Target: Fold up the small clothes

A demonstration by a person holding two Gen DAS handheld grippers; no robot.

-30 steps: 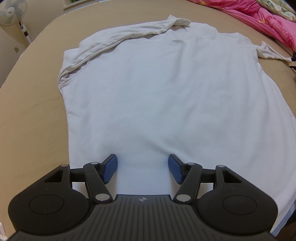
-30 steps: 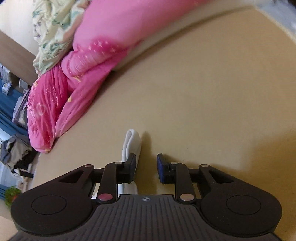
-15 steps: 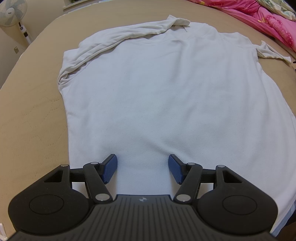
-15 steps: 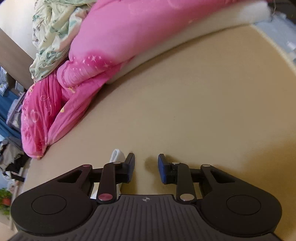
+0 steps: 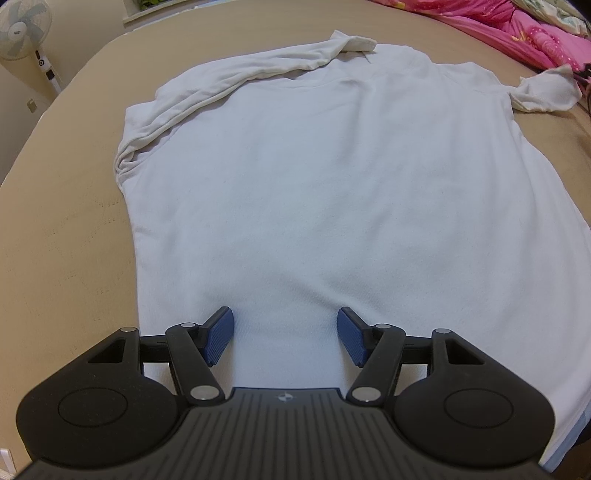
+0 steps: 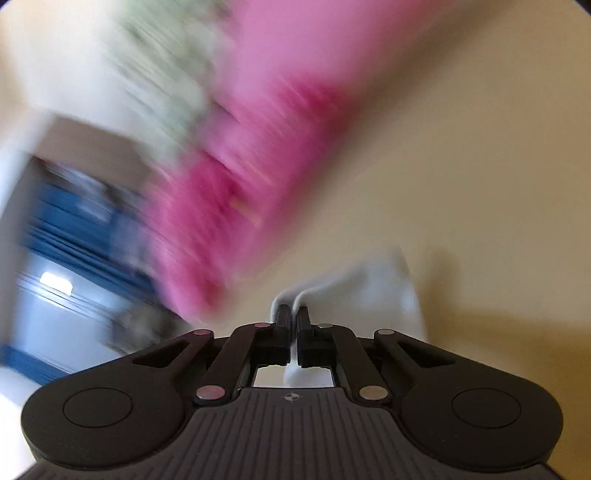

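Observation:
A white long-sleeved shirt [image 5: 332, 184] lies flat on the tan bed surface [image 5: 55, 258]. Its left sleeve [image 5: 236, 81] is folded across the top toward the collar. Its right sleeve end [image 5: 543, 92] sticks out at the far right. My left gripper [image 5: 285, 338] is open and empty, resting over the shirt's bottom hem. In the right wrist view, which is motion-blurred, my right gripper [image 6: 294, 319] is shut on the white sleeve [image 6: 384, 284], with cloth pinched between the jaws and trailing to the right.
A pink quilt [image 5: 517, 33] and a pale floral blanket [image 6: 166, 85] are heaped at the far side of the bed. A white standing fan [image 5: 22, 33] stands off the bed at the far left. Blue items [image 6: 74, 221] show blurred beyond the bed edge.
My right gripper has closed on the sleeve end and is moving fast, blurring its view. In the left view the sleeve end has lifted and spread. My left gripper has not moved.

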